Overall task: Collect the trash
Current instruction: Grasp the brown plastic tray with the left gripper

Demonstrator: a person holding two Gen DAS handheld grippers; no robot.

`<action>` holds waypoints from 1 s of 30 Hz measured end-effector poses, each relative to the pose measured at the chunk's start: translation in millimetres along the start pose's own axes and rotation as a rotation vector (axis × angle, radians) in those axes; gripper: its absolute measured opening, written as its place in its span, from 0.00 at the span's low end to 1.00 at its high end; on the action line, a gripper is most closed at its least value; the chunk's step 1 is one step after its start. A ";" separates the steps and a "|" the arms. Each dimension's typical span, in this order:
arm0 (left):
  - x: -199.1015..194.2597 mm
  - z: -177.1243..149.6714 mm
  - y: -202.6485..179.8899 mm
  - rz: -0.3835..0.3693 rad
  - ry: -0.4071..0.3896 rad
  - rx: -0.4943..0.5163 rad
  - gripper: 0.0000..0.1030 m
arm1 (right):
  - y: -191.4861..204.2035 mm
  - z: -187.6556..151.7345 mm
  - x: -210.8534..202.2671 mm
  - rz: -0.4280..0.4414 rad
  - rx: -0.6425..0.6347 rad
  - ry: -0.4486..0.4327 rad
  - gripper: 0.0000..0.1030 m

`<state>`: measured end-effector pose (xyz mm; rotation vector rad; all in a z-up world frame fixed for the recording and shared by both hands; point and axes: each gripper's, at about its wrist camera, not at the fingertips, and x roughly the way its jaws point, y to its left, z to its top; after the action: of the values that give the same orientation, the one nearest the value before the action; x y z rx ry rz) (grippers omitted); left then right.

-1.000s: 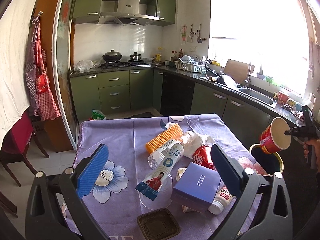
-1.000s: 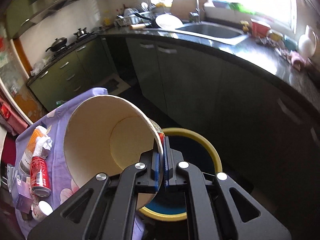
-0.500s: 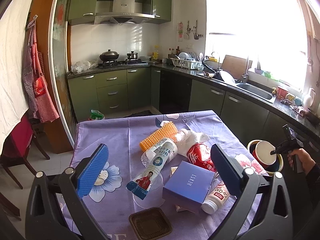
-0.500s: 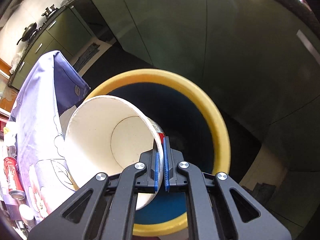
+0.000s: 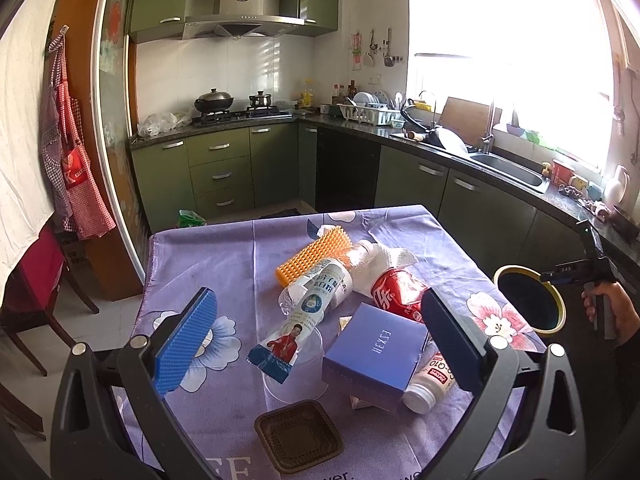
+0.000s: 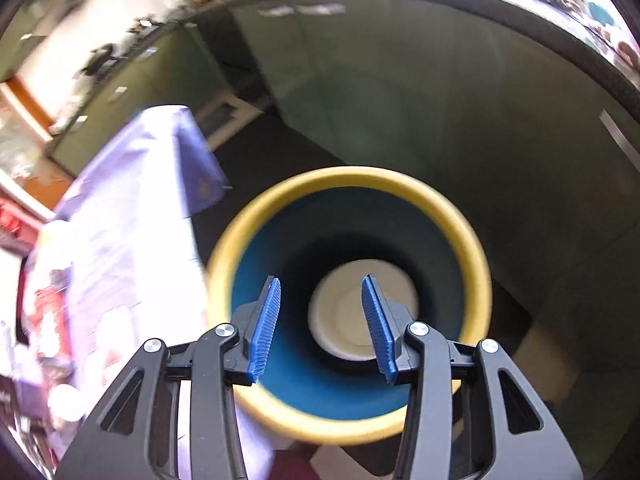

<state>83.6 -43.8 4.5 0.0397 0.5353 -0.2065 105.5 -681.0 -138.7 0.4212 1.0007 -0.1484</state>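
My right gripper (image 6: 322,328) is open and empty, held above the yellow-rimmed blue bin (image 6: 472,248). The paper cup (image 6: 356,320) lies at the bin's bottom, mouth up. In the left wrist view the bin (image 5: 560,304) stands beside the table's right edge, with the right gripper (image 5: 554,276) over it. My left gripper (image 5: 316,340) is open and empty above the purple-clothed table (image 5: 208,264). On the table lie a blue box (image 5: 376,348), red can (image 5: 394,292), plastic bottle (image 5: 316,292), orange brush (image 5: 314,256), white bottle (image 5: 430,380), brown tray (image 5: 298,436) and clear cup (image 5: 296,376).
Green kitchen cabinets (image 5: 480,204) and a dark counter with a sink (image 5: 508,168) run behind and right of the table. A red chair (image 5: 36,280) stands at the left. An apron (image 5: 68,168) hangs by the door frame.
My right gripper opened and let go of the paper cup, which dropped to the bottom of the bin. My left gripper stayed open over the table.
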 end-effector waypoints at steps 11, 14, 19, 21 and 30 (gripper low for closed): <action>-4.4 -37.6 10.2 0.020 0.109 -0.019 0.95 | 43.6 -59.7 -45.2 0.063 -0.096 -0.031 0.51; 4.7 -55.0 12.1 0.037 0.161 -0.060 0.95 | 75.0 -53.4 -44.8 0.070 -0.101 -0.030 0.52; 29.5 -83.7 8.2 0.123 0.233 -0.088 0.95 | 88.3 -46.1 -37.7 0.078 -0.113 -0.040 0.52; 39.3 -92.3 7.9 0.152 0.258 -0.105 0.95 | 93.8 -42.6 -32.9 0.078 -0.113 -0.039 0.52; 73.9 -110.3 16.4 0.237 0.359 -0.146 0.95 | 88.5 -42.7 -24.5 0.089 -0.113 -0.024 0.53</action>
<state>93.6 -31.4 -128.3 -0.0024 0.8956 0.0745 86.4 -584.8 -113.7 0.3592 0.9604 -0.0165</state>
